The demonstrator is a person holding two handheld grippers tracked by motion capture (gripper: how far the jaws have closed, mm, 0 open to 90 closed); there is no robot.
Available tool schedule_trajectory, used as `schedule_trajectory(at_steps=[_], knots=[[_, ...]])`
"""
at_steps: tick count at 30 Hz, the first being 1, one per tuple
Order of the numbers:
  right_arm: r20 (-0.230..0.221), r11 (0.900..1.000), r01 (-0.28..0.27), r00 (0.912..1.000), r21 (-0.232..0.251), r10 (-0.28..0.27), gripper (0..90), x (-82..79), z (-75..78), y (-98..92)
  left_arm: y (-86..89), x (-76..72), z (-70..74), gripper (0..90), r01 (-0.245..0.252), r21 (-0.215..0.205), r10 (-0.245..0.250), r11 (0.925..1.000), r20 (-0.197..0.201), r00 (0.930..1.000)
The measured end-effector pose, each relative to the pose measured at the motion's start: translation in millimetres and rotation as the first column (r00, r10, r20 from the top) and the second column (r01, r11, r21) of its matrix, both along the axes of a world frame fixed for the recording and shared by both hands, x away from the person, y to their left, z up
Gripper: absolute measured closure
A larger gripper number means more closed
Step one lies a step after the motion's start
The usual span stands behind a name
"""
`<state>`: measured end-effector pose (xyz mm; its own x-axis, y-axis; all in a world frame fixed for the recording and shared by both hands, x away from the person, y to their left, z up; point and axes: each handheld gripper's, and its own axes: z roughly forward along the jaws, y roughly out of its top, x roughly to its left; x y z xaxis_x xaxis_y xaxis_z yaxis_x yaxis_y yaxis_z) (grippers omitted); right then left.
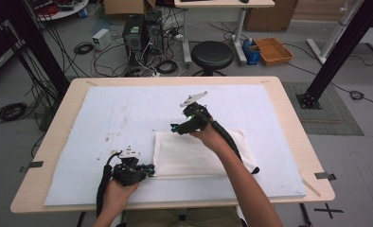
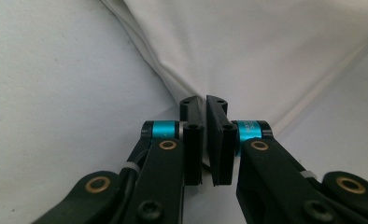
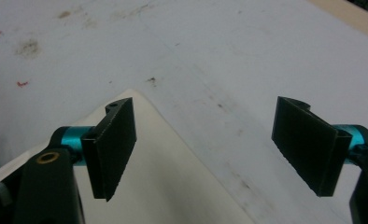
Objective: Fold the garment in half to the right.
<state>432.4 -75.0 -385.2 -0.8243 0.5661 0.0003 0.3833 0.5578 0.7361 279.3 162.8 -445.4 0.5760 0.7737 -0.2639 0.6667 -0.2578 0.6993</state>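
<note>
A white folded cloth (image 1: 194, 151) lies on the pale foam mat (image 1: 128, 113) near the front middle of the table. My left gripper (image 1: 150, 169) is at the cloth's near left corner. In the left gripper view the left gripper (image 2: 204, 100) has its jaws together, pinching the corner of the cloth (image 2: 266, 46). My right gripper (image 1: 174, 127) hovers over the cloth's far left corner. In the right gripper view the right gripper (image 3: 210, 126) is open, with the cloth's corner (image 3: 159, 177) below its left pad and nothing between the pads.
The mat covers most of the wooden table (image 1: 288, 123) and carries small stains (image 3: 28, 46) toward the far left. Beyond the table stand a black stool (image 1: 213, 54), computer towers (image 1: 142, 33), an orange tray (image 1: 273, 50) and floor cables.
</note>
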Motion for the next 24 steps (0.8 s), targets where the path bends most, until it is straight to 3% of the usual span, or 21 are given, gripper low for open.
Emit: schedule_trajectory(at_steps=[7, 11, 13, 16, 17, 21, 24], knots=[[-0.04, 0.991, -0.084, 0.996, -0.107, 0.08, 38.2, 5.6, -22.2, 48.7, 0.6, 1.0, 0.1, 85.1, 0.006, 0.0, -0.006, 1.0, -0.003, 1.0], [-0.082, 0.975, -0.146, 0.9876, -0.165, 0.134, 51.1, 5.1, -34.9, 69.0, 0.5, 1.1, 0.0, 85.1, 0.005, -0.004, -0.005, 1.0, -0.003, 1.0], [-0.083, 0.962, -0.17, 0.9844, -0.212, 0.155, 59.7, 4.3, -40.8, 77.4, 0.6, 1.1, 0.2, 85.1, 0.006, -0.002, -0.006, 1.0, -0.004, 1.0], [-0.101, 0.958, -0.195, 0.979, -0.211, 0.177, 79.8, 3.0, -42.2, 81.9, 0.5, 1.4, 0.7, 85.1, 0.013, 0.001, -0.013, 0.9999, -0.007, 0.9999], [-0.097, 0.958, -0.194, 0.9794, -0.211, 0.177, 82.4, 2.8, -42.2, 81.9, 0.2, 1.5, 1.0, 85.2, 0.011, 0.004, -0.011, 0.9999, -0.005, 0.9999], [-0.08, 0.958, -0.19, 0.9811, -0.216, 0.176, 84.1, 1.6, -40.3, 81.9, -1.7, -0.2, 4.7, 85.7, 0.012, 0.014, -0.012, 0.9998, 0.024, 0.9996], [-0.052, 0.967, -0.177, 0.984, -0.185, 0.171, 84.1, 0.6, -34.9, 77.5, -0.5, -1.1, 9.3, 85.8, 0.01, -0.018, -0.009, 0.9998, 0.05, 0.9987]])
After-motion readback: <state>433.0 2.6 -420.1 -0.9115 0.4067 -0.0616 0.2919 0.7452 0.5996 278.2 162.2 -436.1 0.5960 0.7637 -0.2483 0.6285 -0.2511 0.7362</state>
